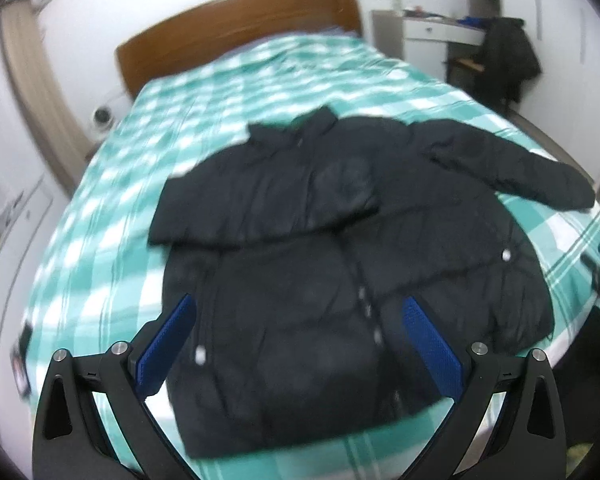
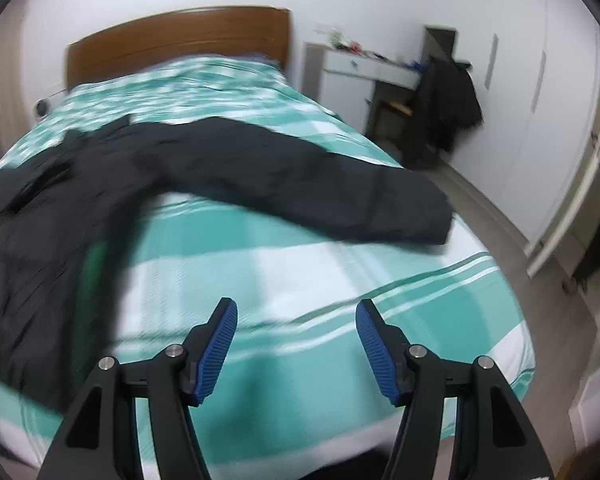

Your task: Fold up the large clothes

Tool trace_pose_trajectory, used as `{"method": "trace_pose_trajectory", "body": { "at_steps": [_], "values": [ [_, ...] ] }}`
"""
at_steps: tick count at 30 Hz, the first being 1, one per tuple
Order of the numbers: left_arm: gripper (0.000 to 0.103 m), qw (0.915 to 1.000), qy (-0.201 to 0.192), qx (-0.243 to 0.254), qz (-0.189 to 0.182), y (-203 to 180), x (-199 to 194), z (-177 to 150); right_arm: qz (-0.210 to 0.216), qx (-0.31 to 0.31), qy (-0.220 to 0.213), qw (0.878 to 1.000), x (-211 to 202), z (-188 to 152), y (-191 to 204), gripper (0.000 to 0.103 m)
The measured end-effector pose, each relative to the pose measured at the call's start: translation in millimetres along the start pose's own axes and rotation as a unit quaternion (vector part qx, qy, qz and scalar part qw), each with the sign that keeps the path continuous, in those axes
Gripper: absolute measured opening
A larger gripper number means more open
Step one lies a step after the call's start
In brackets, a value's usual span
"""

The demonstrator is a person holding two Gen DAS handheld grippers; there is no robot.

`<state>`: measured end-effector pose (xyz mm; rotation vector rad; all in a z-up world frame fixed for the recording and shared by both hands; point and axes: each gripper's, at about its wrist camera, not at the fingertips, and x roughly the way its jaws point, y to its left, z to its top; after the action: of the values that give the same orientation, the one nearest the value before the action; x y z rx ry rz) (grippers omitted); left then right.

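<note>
A black jacket (image 1: 340, 248) lies spread on the green-checked bed (image 1: 204, 92), one sleeve folded across its chest, the other reaching toward the right edge. The left gripper (image 1: 300, 308) hovers above its hem, jaws apart.

1 black jacket (image 1: 340, 264) on 1 bed (image 1: 204, 104); 2 grippers: left (image 1: 300, 320), right (image 2: 296, 320). 1 headboard (image 1: 236, 20) at 12 o'clock, 1 desk (image 1: 432, 36) at 2.

Probably a bedroom: bed (image 1: 100, 208), wooden headboard (image 1: 236, 28)

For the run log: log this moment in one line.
jacket: one sleeve folded, other outstretched | left tongs: open | right tongs: open, empty
</note>
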<state>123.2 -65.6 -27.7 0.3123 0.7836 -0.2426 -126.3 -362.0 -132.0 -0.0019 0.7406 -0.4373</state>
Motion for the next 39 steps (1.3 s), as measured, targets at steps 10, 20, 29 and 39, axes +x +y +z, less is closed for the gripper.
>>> {"method": "trace_pose_trajectory", "body": {
  "at_steps": [10, 20, 29, 39],
  "values": [
    [0.102, 0.9926, 0.038, 0.081, -0.082, -36.2, 110.5, 75.5, 0.042, -0.006, -0.021, 0.999, -38.9, -23.9, 54.0, 0.073],
    [0.043, 0.987, 0.139, 0.074, -0.032, -69.5, 239.9, 90.0, 0.075, -0.038, -0.026, 0.996, -48.9, -32.1, 76.4, 0.073],
    [0.029, 0.9984, 0.03, -0.04, -0.027, 55.8, 116.3, 91.1, 0.076, -0.026, -0.047, 0.996, -60.6, -29.9, 75.4, 0.073],
    [0.029, 0.9586, -0.01, -0.254, 0.128, 326.4, -0.2, -5.4, 0.086, -0.052, -0.05, 0.994, -70.0, -31.9, 96.1, 0.073]
  ]
}}
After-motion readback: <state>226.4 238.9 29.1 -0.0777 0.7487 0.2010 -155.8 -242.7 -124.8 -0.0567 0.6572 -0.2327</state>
